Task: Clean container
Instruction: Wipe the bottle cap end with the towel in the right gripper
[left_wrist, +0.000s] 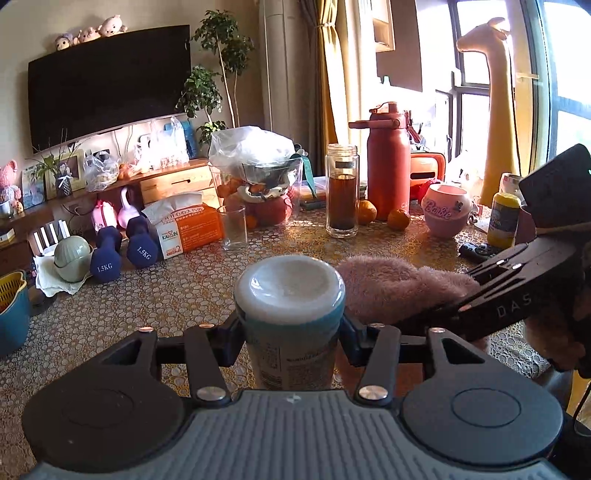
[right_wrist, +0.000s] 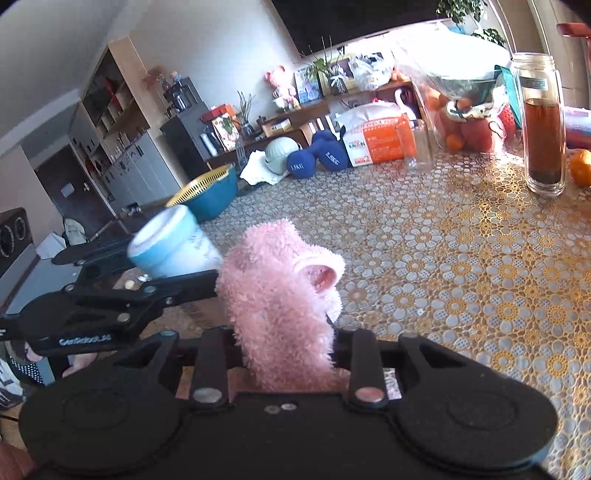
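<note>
A round container (left_wrist: 290, 314) with a white lid and a teal band sits between the fingers of my left gripper (left_wrist: 291, 332), which is shut on it above the table. The right wrist view shows the same container (right_wrist: 173, 245) at the left, tilted, held in the other black gripper. My right gripper (right_wrist: 288, 343) is shut on a fluffy pink cloth (right_wrist: 277, 299). In the left wrist view the pink cloth (left_wrist: 391, 288) lies just right of the container's lid, close to its side, with the right gripper's black fingers (left_wrist: 517, 280) behind it.
A lace-patterned tablecloth (right_wrist: 480, 266) covers the table. On it stand an empty glass (left_wrist: 232, 227), a tea bottle (left_wrist: 341, 190), a red flask (left_wrist: 388, 162), a pink Barbie mug (left_wrist: 445, 208), oranges (left_wrist: 399, 219), a bagged bowl (left_wrist: 258, 162), a tissue pack (left_wrist: 184, 229), dumbbells (left_wrist: 122, 251) and a blue basket (right_wrist: 210, 192).
</note>
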